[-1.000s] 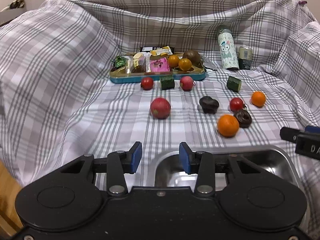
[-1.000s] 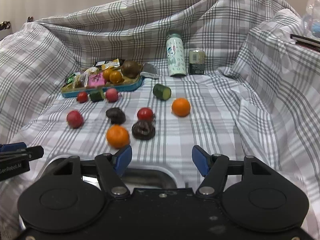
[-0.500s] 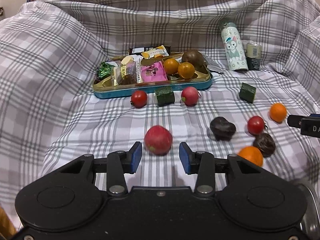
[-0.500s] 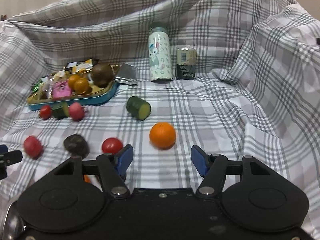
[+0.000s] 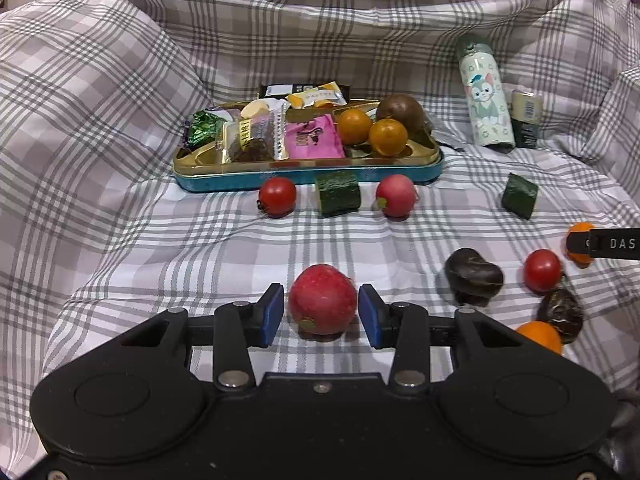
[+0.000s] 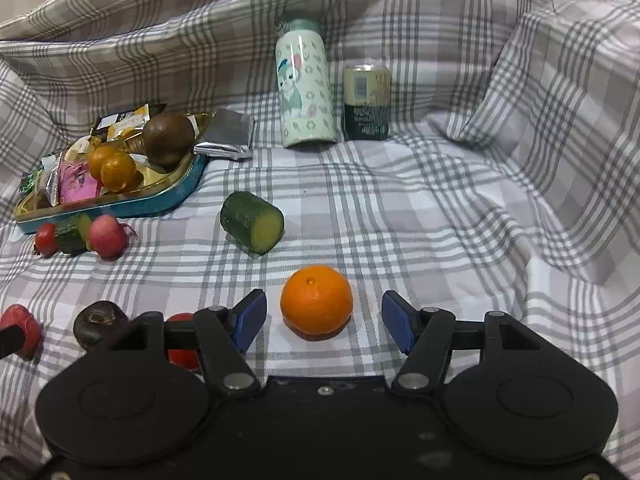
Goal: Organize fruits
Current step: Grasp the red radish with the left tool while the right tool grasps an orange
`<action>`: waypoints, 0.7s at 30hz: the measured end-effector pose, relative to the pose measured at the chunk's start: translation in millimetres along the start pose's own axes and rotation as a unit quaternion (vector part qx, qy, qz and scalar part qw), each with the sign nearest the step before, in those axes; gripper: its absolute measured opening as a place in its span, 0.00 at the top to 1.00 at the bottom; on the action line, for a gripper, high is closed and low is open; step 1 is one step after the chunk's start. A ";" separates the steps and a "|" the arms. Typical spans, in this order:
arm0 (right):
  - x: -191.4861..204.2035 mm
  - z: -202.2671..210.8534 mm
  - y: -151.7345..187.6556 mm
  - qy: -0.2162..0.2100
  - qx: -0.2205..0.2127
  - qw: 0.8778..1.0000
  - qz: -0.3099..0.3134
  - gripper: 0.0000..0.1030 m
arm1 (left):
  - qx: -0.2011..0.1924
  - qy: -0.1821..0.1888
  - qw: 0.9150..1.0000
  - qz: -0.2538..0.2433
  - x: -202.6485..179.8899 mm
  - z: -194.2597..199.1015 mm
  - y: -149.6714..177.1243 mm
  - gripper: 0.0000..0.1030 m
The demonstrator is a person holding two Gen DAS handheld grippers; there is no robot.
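Both grippers have advanced from the steel basin to the fruit. The left gripper [image 5: 322,316] stands released, the red apple [image 5: 322,298] between its jaws with slim gaps on both sides. The right gripper [image 6: 324,316] stands released around the orange [image 6: 316,300], with wider gaps. Both grasps appear ready. Bare checked cloth [image 6: 400,216] lies ahead of the right jaws; a cucumber piece [image 6: 252,222] sits ahead-left.

red fruit [image 5: 322,299] – orange [image 6: 316,300] – on cloth
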State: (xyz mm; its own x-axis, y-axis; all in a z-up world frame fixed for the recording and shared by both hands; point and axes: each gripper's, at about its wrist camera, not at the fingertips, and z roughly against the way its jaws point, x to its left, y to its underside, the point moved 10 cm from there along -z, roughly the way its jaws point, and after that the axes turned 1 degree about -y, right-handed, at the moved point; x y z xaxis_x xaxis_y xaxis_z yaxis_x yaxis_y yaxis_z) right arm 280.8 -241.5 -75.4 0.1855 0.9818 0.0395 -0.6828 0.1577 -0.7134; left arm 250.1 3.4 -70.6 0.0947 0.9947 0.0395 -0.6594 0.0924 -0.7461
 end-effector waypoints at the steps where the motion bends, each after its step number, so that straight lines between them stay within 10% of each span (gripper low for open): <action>1: -0.3 -1.9 -0.4 0.000 0.001 1.000 0.000 0.37 | 0.002 0.001 1.000 0.001 0.3 -1.8 0.4 0.51; 21: 2.1 -13.6 2.3 0.014 0.005 1.000 0.001 0.59 | 0.027 0.014 0.999 0.035 0.7 -22.1 4.0 0.52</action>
State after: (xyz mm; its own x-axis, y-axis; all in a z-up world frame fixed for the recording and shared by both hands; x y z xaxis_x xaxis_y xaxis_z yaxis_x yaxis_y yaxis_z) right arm 289.3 -240.5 -86.5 0.2030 0.9790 0.0178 -0.6898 0.1559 -0.7070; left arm 264.0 3.4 -88.2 0.0677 0.9973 -0.0299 -0.7042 0.0265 -0.7095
